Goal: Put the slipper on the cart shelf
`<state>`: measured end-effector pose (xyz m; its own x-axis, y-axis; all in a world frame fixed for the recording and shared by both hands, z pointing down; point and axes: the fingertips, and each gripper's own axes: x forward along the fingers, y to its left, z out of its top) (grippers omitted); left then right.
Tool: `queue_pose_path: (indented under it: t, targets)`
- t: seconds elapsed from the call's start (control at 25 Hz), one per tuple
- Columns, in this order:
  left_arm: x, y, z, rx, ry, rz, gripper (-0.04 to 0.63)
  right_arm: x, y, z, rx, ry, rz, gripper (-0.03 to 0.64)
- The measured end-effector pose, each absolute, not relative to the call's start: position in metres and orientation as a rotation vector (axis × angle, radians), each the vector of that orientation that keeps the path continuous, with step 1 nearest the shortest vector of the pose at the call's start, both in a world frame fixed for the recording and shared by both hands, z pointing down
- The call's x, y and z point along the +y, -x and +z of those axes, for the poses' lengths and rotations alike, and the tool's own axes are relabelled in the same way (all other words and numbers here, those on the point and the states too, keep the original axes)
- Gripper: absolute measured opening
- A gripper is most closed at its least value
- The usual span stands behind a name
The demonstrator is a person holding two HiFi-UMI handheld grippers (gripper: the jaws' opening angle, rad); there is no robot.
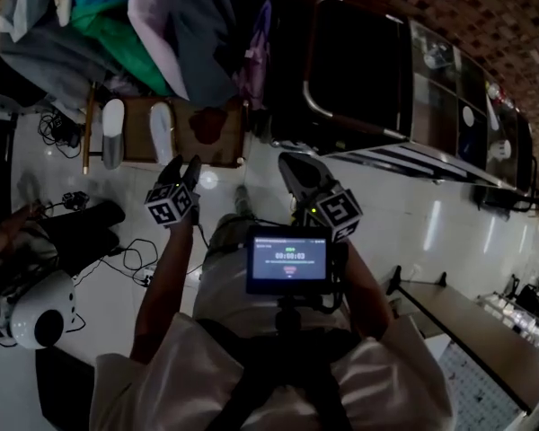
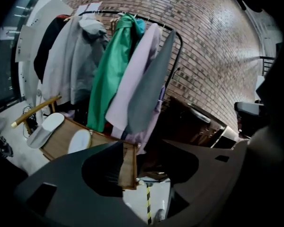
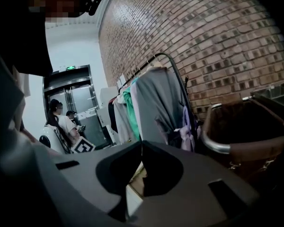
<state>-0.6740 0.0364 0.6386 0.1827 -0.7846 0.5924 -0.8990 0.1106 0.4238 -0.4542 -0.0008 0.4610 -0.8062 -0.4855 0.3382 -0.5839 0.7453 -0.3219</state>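
The left gripper (image 1: 184,163) hovers with its jaws parted and nothing between them; the right gripper (image 1: 292,164) has its jaws closed on nothing. Two slippers sit on the wooden base (image 1: 136,146) under the hanging clothes (image 1: 153,25), at 11 o'clock from the left gripper: a grey-and-white slipper (image 1: 113,133) and a white slipper (image 1: 162,131) just beside it. The danger: jaws going in could nudge or nip the neighbour, or snag a coat hem. The cart (image 1: 359,70) waits at 1 o'clock. Each slipper's long axis runs 12 to 6; the grey end, likely the toe, points to 6
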Motion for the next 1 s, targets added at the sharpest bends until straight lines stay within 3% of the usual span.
queue_pose_path:
  t: [0.52, 1.0]
  targets:
    - [0.030, 0.815, 0.774, -1.657, -1.422, 0.437, 0.277, 0.004, 0.565, 0.487, -2.680, -0.703, 0.634, 0.015]
    - [0.024, 0.863, 0.897, -1.534, -1.274, 0.596, 0.371, 0.009, 0.566, 0.527, -2.538, -0.710, 0.674, 0.015]
